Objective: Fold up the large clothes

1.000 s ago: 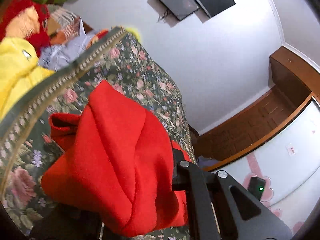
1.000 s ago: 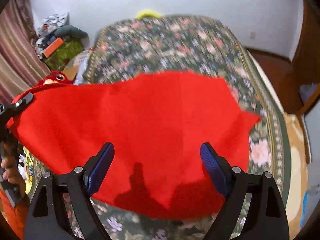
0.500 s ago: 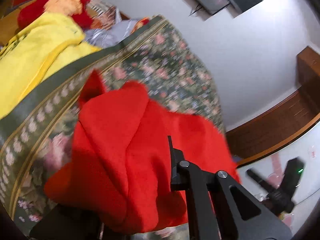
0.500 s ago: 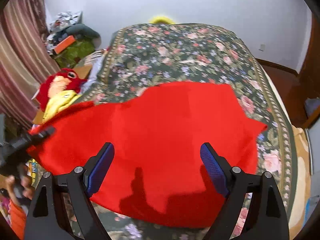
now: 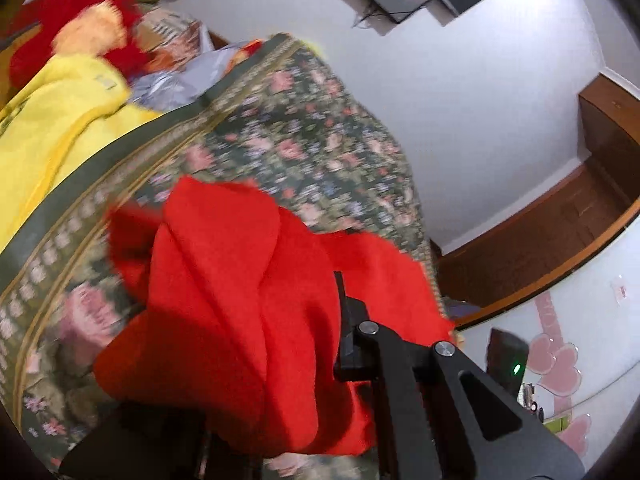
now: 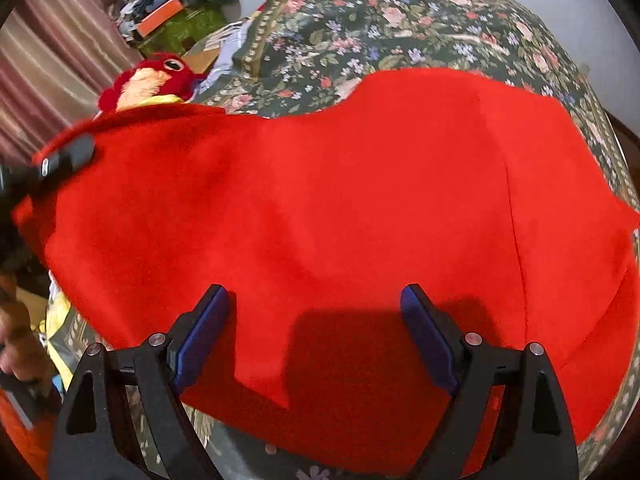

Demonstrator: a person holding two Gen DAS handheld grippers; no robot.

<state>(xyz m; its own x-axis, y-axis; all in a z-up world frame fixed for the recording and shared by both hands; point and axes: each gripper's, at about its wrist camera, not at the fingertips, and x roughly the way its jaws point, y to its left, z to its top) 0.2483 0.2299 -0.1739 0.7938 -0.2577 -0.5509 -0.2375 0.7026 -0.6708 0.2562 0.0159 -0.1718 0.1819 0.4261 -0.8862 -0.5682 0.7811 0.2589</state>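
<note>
Two hand-held grippers: your left hand-held gripper (image 5: 320, 344) pinches a bunched edge of the red garment (image 6: 340, 208) spread over the bed (image 6: 400, 12); your right hand-held gripper (image 6: 316, 336) hangs wide above it.

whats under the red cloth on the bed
The big red fleece garment lies on the dark floral bedspread, which shows all round its edges. Whatever else might lie beneath its middle is covered. Its left corner is lifted, pinched in the left tongs.
</note>
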